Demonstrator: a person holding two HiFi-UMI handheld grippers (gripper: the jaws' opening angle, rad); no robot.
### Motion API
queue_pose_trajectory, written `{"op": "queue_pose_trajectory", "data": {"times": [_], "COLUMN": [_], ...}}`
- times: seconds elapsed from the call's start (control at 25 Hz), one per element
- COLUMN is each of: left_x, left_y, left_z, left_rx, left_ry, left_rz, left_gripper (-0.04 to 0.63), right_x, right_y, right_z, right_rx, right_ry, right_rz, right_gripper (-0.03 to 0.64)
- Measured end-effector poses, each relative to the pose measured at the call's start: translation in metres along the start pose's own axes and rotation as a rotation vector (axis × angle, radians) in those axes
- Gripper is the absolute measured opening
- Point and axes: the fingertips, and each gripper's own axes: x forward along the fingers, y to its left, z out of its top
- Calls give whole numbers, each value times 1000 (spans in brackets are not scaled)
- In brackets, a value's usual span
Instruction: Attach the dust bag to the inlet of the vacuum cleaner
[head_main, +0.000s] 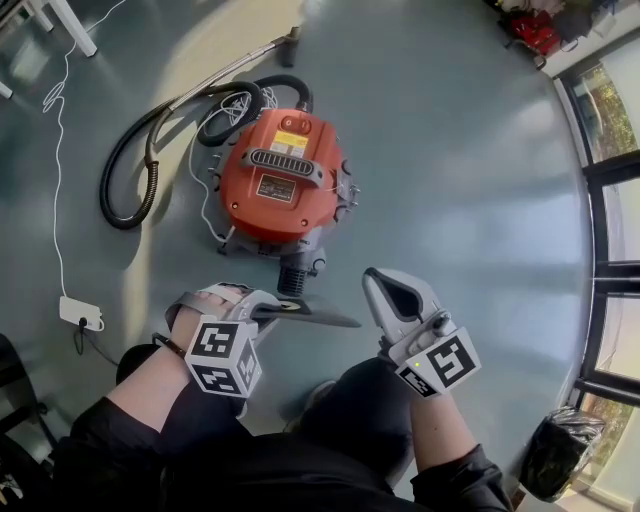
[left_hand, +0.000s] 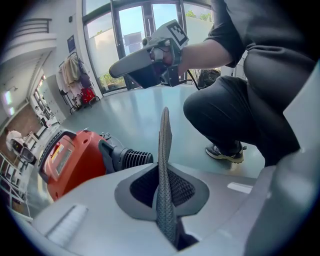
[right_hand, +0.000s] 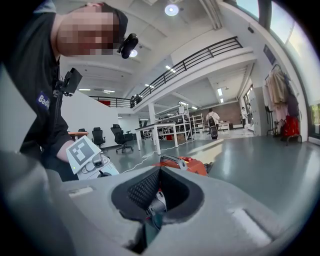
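Grey floor (head_main: 480, 200); dust bag (head_main: 312, 316) level, crosswise

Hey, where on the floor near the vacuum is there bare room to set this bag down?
Bare floor stretches right of the vacuum cleaner toward the window frames. Left is crowded: hose, white cable, power strip. In front, the left gripper, dust bag and right gripper fill the gap.

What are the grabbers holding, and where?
The left gripper pinches the flat grey dust bag by one end. The right gripper is shut on nothing.
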Motion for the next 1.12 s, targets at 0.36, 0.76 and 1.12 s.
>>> {"op": "queue_pose_trajectory", "data": {"times": [0.36, 0.76, 1.12], "left_x": [11, 18, 15], "left_y": [22, 35, 37], "left_z": [2, 0, -1], "left_rx": [-77, -123, -140], "left_ry": [-60, -64, -96], "left_rz": [5, -1, 1], "left_gripper": [40, 49, 57], "right_x": [49, 136, 195], "right_y": [-12, -53, -55], "right_z": [-24, -14, -26], "right_rx": [-110, -243, -352], "right_ry": [23, 104, 272], "right_rz": [100, 166, 321], "right_gripper": [27, 205, 156]}}
